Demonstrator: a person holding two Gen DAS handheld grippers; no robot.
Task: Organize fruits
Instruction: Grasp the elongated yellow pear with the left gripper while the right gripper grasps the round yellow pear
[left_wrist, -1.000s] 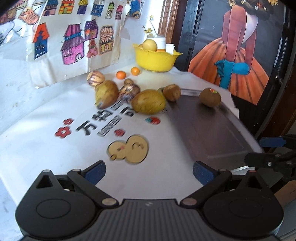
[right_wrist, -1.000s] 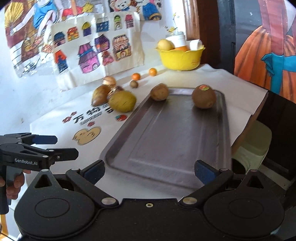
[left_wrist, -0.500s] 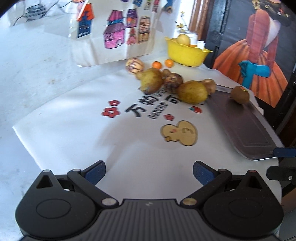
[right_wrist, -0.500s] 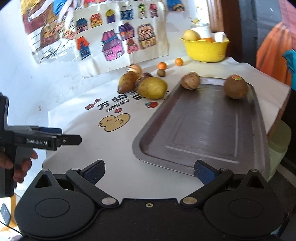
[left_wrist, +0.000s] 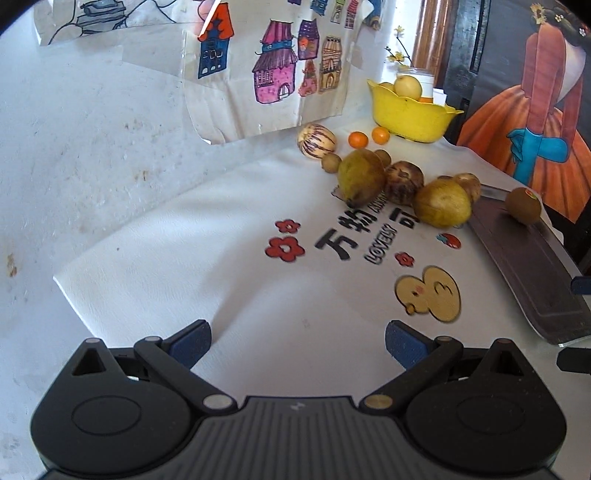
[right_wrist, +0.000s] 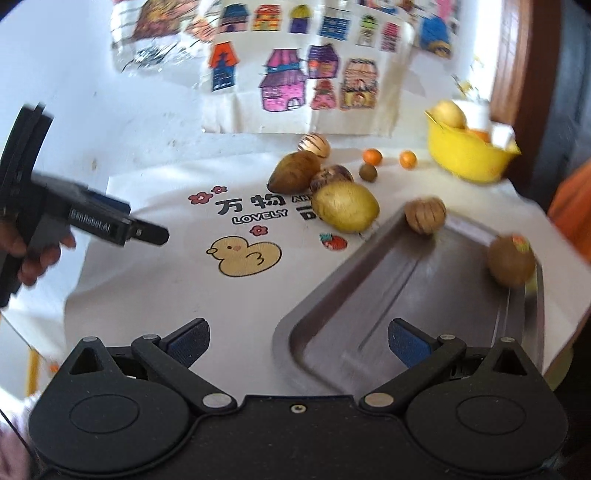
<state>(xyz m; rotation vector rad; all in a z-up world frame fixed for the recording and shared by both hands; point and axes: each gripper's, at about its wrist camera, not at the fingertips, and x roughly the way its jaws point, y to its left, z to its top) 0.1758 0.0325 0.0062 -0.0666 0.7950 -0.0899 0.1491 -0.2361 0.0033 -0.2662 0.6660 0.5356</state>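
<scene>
Fruits on metal tray (right_wrist: 424, 295): kiwi (right_wrist: 511, 260), one brown fruit (right_wrist: 424, 219).
Left on counter: pears, kumquats (most).
Left tool (left_wrist: 297, 341), right tool (right_wrist: 299, 339): spread, empty.

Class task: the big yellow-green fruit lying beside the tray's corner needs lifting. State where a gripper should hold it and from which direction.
Grip the yellow-green fruit across its narrower middle, coming from above. It lies on its side with its long axis along the cloth, and a brown fruit and the tray rim crowd its sides, leaving the top free.
</scene>
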